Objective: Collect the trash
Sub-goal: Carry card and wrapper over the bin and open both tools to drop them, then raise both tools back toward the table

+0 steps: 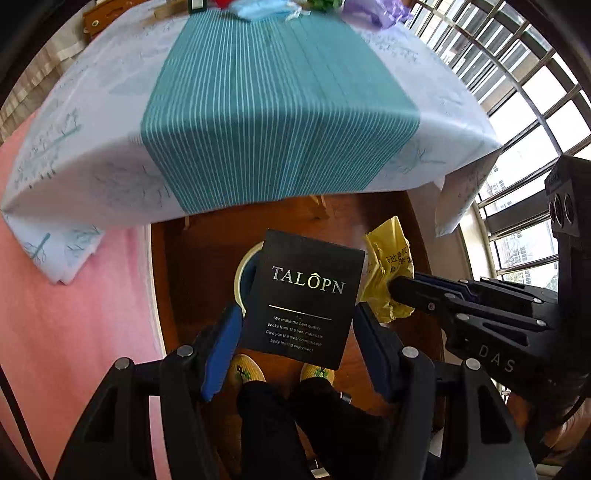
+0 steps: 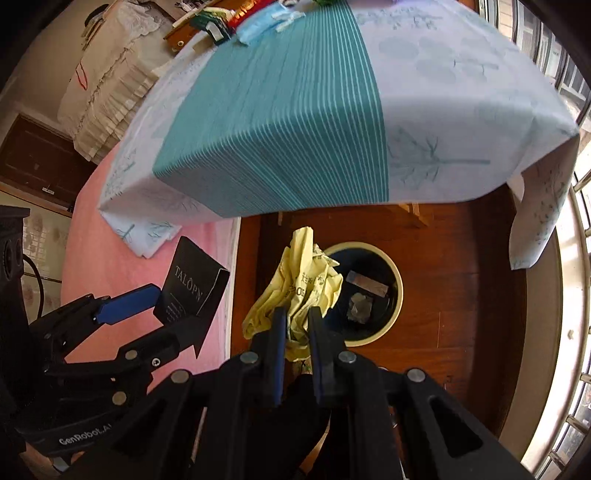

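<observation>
My left gripper (image 1: 295,332) is shut on a black TALOPN box (image 1: 306,295) and holds it above the cream-rimmed trash bin (image 1: 242,275), which the box mostly hides. The box (image 2: 194,288) also shows in the right wrist view, left of the bin (image 2: 397,284). My right gripper (image 2: 295,321) is shut on a crumpled yellow wrapper (image 2: 306,277), held just left of the bin's rim; the wrapper (image 1: 384,273) appears beside the box in the left view. The bin holds a brown piece (image 2: 369,284) and a grey scrap (image 2: 360,308).
A table with a teal striped cloth (image 1: 273,110) stands just beyond the bin, with more items (image 2: 255,22) at its far end. The floor (image 2: 461,295) is dark wood. A pink cover (image 1: 66,314) lies left. Barred windows (image 1: 517,74) are at right.
</observation>
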The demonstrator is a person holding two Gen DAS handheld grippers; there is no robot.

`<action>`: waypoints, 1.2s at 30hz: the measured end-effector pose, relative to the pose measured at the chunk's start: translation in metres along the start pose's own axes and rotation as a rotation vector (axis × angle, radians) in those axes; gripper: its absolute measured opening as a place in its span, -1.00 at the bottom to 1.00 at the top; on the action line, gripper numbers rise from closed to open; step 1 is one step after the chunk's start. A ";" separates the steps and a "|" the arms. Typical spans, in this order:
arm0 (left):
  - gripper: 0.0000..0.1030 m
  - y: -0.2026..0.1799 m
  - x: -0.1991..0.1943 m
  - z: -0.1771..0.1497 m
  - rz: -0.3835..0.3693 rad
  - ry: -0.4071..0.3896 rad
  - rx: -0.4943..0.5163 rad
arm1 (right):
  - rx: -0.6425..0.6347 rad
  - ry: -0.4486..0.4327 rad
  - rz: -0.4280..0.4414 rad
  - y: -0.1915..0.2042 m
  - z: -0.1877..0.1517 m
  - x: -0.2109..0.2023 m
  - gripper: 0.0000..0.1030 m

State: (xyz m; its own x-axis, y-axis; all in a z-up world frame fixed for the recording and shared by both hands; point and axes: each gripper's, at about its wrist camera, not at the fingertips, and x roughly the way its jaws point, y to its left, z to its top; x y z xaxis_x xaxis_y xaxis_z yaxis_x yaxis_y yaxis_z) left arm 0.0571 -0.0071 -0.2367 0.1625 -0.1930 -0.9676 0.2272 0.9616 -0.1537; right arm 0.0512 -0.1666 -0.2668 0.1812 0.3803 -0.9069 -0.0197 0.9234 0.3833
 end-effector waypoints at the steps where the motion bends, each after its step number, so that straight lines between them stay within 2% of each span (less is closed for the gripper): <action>1: 0.17 0.004 0.017 -0.003 -0.003 0.010 -0.013 | 0.010 0.012 -0.009 -0.005 -0.005 0.018 -0.77; 9: 0.18 0.028 0.149 -0.019 0.021 0.068 -0.067 | 0.069 0.044 -0.065 -0.048 -0.017 0.140 -0.76; 16: 0.19 0.037 0.231 -0.023 0.017 0.111 -0.108 | 0.148 0.041 -0.093 -0.085 -0.009 0.215 -0.68; 17: 0.21 0.037 0.240 -0.021 0.019 0.119 -0.119 | 0.164 0.051 -0.091 -0.091 -0.008 0.225 -0.61; 18: 0.23 0.041 0.249 -0.021 0.020 0.129 -0.129 | 0.184 0.063 -0.095 -0.097 -0.007 0.234 -0.38; 19: 0.33 0.043 0.256 -0.021 0.022 0.141 -0.142 | 0.203 0.072 -0.107 -0.103 -0.007 0.242 -0.04; 20: 0.59 0.048 0.264 -0.019 0.031 0.153 -0.158 | 0.223 0.075 -0.115 -0.110 -0.007 0.249 0.12; 21: 0.76 0.052 0.271 -0.020 0.042 0.166 -0.175 | 0.241 0.075 -0.111 -0.114 -0.008 0.254 0.38; 22: 0.99 0.057 0.278 -0.020 0.040 0.176 -0.187 | 0.256 0.073 -0.104 -0.119 -0.008 0.258 0.52; 26: 0.99 0.065 0.287 -0.023 0.073 0.197 -0.199 | 0.246 0.061 -0.127 -0.121 -0.011 0.261 0.54; 36: 0.98 0.059 0.255 -0.020 0.081 0.135 -0.143 | 0.231 0.032 -0.136 -0.108 -0.010 0.233 0.54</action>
State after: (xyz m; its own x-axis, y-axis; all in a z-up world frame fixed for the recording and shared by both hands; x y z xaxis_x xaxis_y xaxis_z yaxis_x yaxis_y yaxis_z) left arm 0.0930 0.0043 -0.4964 0.0423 -0.0958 -0.9945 0.0785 0.9926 -0.0923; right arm 0.0859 -0.1775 -0.5212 0.1351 0.2584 -0.9566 0.2279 0.9314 0.2838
